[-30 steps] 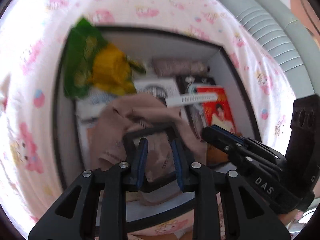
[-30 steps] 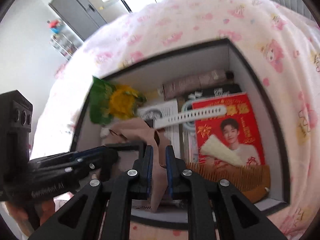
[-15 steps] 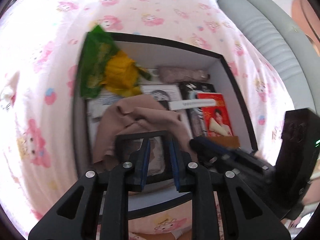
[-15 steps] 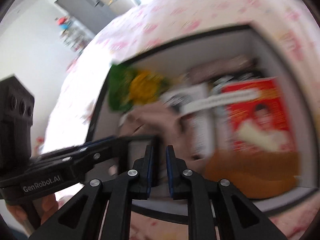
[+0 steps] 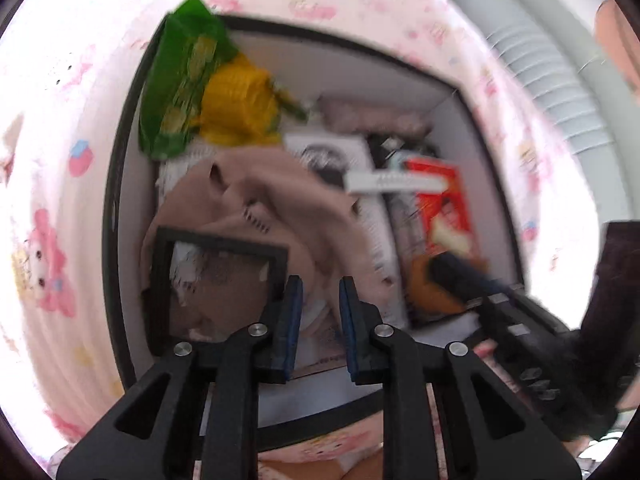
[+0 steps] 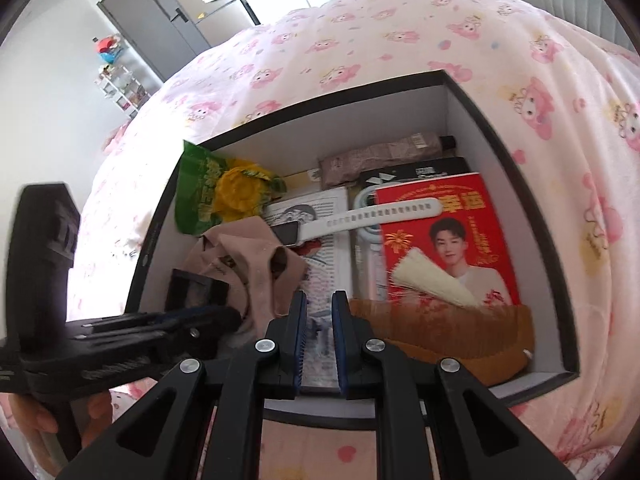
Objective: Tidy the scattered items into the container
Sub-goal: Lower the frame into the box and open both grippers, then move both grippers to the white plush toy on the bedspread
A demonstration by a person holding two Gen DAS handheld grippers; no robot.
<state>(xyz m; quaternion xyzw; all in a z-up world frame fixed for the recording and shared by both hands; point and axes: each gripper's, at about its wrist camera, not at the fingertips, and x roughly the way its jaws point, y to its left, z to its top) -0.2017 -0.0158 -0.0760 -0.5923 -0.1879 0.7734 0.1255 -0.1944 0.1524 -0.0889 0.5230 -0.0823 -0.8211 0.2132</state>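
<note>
The container is a black-rimmed box [image 5: 116,200] with white walls [image 6: 500,140], standing on a pink patterned bed. Inside lie a beige cloth [image 5: 256,196], a small black picture frame [image 5: 216,248], a green snack bag [image 5: 180,76], a white strap [image 6: 376,216], a red booklet [image 6: 460,220] and a brown comb [image 6: 460,332]. My left gripper [image 5: 320,292] hovers over the box's near side, its jaws narrowly apart with nothing between them. The frame rests on the cloth just left of its fingers. My right gripper [image 6: 319,300] hangs over the box's near edge, jaws narrowly apart and empty.
A yellow knitted item [image 6: 236,192], a brownish tube [image 6: 380,156] and a printed leaflet [image 6: 320,208] also fill the box. A grey ribbed headboard [image 5: 552,80] runs along the right. Grey cupboards [image 6: 160,20] and a small shelf stand beyond the bed. A hand [image 6: 36,420] grips the left tool.
The black frame, earlier around the left gripper's fingers, now lies to their left on the beige cloth. The left jaws have narrowed a little. The right view swung and steadied.
</note>
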